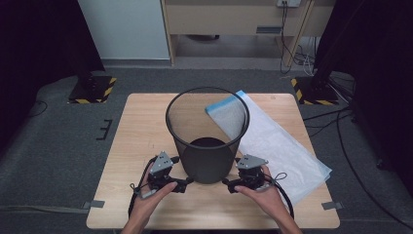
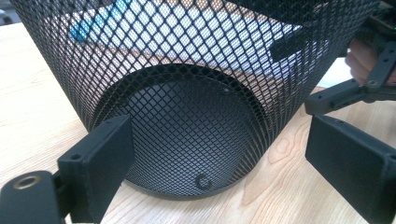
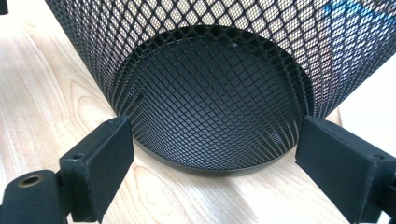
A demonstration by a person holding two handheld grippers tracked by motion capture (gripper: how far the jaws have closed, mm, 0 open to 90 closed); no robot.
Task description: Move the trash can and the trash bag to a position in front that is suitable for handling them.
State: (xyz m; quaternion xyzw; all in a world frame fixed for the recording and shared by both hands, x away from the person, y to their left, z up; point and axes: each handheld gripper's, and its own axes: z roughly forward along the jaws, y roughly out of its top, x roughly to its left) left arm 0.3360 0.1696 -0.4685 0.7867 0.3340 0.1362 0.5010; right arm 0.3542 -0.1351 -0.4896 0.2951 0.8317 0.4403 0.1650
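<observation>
A black wire-mesh wastebasket [image 1: 208,136] stands upright in the middle of the wooden table [image 1: 131,146]. My left gripper [image 1: 187,183] lies low at the basket's near-left foot, and my right gripper [image 1: 228,184] at its near-right foot; both point inward at it. In the left gripper view the open jaws of my left gripper [image 2: 224,156] stand wide before the basket's base [image 2: 187,135]. The right gripper view shows my right gripper [image 3: 222,161] open as well, with the round base [image 3: 210,112] between its jaws and gaps on both sides. Nothing is gripped.
A white translucent plastic bag [image 1: 282,146] with a blue edge lies flat on the table, behind and right of the basket. Grey tape [image 1: 96,204] marks the near table corners. Dark stands with yellow-black bases [image 1: 92,90] and cables [image 1: 350,161] are on the floor around.
</observation>
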